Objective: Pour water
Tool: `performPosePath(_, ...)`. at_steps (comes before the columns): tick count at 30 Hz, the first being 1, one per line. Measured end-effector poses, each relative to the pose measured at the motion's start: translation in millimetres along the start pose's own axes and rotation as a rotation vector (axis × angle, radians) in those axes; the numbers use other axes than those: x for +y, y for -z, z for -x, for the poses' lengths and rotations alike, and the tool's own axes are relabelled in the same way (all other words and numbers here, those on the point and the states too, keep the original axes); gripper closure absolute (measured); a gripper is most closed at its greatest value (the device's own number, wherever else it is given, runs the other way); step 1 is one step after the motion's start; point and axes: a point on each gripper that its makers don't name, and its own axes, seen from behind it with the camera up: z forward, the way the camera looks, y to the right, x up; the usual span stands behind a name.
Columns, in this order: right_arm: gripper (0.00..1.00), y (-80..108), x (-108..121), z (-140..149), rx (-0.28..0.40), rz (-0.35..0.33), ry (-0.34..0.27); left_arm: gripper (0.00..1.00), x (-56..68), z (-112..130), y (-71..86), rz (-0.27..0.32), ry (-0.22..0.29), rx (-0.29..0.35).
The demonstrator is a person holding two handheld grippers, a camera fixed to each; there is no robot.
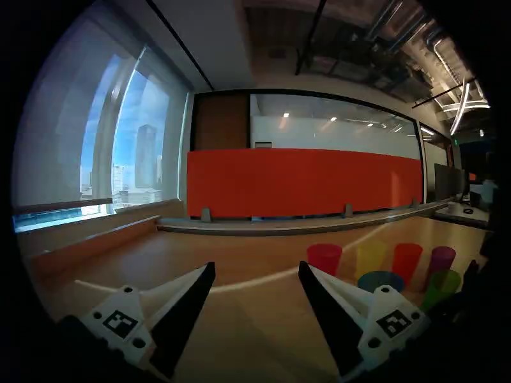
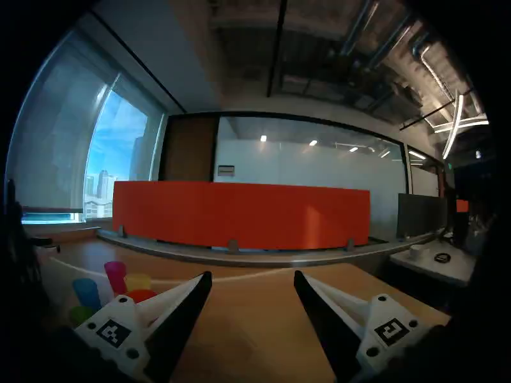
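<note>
Wooden table (image 1: 243, 258) bears perhaps six coloured cups (image 1: 381, 279) before an orange partition (image 1: 300, 182).

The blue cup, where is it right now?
In the left gripper view the blue cup stands low right, in front of the yellow cup and left of the green cup.

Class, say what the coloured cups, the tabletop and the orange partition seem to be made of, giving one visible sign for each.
Coloured cups: probably translucent plastic; light glows through their tinted walls. Tabletop: wood or wood-look laminate, smooth satin finish; warm brown with soft reflections. Orange partition: unclear, perhaps fabric-covered or painted board; flat, matte, even colour.
</note>
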Motion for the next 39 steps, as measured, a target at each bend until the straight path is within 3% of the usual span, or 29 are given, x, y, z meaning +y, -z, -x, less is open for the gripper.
performPosePath(8,0.01,-5.6,0,25,-0.010,-0.011,-0.049,0.03,-0.2,0,-0.4,0.000,0.000,0.000)
performPosePath(20,0.01,-12.6,-1,33,0.007,-0.031,-0.061,0.03,-0.2,0,-0.4,0.000,0.000,0.000)
performPosePath(29,0.01,-18.3,1,43,-0.007,-0.017,-0.044,0.03,0.0,0,-0.5,0.000,0.000,0.000)
performPosePath(39,0.01,-23.3,10,61,-0.026,0.007,-0.088,0.03,-0.1,-1,-0.6,0.000,0.000,0.000)
